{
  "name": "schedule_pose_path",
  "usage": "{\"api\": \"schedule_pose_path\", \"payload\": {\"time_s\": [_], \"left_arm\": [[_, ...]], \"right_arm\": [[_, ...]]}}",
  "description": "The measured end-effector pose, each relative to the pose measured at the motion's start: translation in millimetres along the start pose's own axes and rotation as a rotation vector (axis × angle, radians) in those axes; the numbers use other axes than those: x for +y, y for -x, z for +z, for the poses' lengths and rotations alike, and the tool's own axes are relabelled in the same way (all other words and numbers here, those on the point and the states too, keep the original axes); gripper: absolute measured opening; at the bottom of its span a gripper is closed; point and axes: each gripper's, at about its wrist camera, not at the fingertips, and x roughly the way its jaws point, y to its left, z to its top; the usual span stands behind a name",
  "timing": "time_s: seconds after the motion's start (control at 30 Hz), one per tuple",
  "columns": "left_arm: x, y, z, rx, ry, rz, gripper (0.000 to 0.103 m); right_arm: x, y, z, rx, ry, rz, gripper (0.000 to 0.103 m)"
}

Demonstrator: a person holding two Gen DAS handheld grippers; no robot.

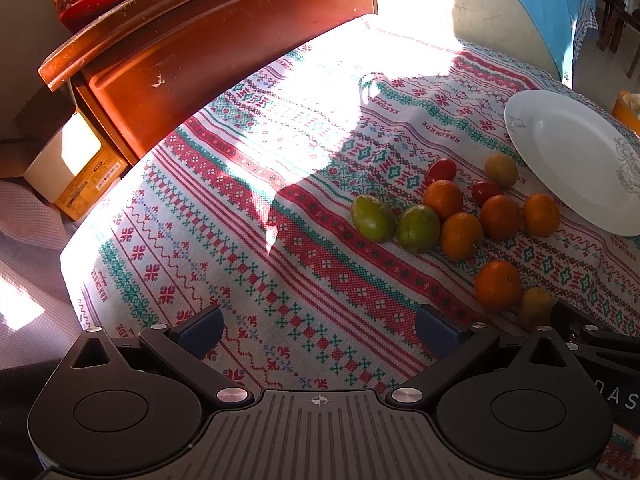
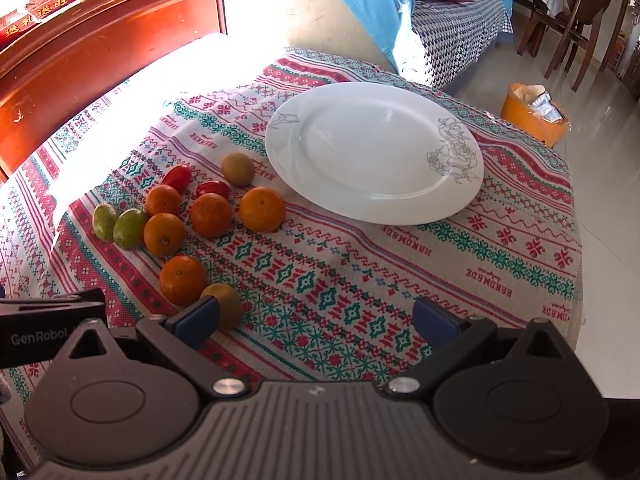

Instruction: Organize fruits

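Observation:
Loose fruit lies on the patterned tablecloth [image 2: 360,264]: several oranges [image 2: 262,209] [image 1: 500,216], two green fruits [image 1: 373,218] [image 2: 130,228], two red tomatoes [image 1: 440,170] [image 2: 213,189] and two brownish-yellow fruits [image 2: 238,169] [image 1: 501,169]. A white plate [image 2: 372,152] [image 1: 572,156] with a drawn flower stands empty to the right of the fruit. My left gripper [image 1: 320,332] hangs open over bare cloth, left of the pile. My right gripper [image 2: 316,322] is open too, its left finger [image 2: 198,318] right beside the near brownish fruit [image 2: 226,304].
A dark wooden cabinet [image 1: 224,40] with a red box on top borders the table at the back left. Behind the table stands a chair with a blue cloth [image 2: 380,12]. An orange bin [image 2: 534,114] sits on the floor at the right, with wooden chairs [image 2: 572,20] beyond.

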Motion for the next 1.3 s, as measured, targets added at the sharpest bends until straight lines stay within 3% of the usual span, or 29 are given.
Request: {"api": "schedule_pose_path", "payload": {"time_s": [1.1,1.3], "left_arm": [[-3,1,-3,-0.03,0.001,-0.015,0.101],[2,-1,-3,-0.03,0.011,-0.031,0.101]], "right_arm": [[-4,4,0,-0.016,-0.003,0.02,0.101],[-14,11,-2,-0.054,-0.018,0.081,0.1]]}}
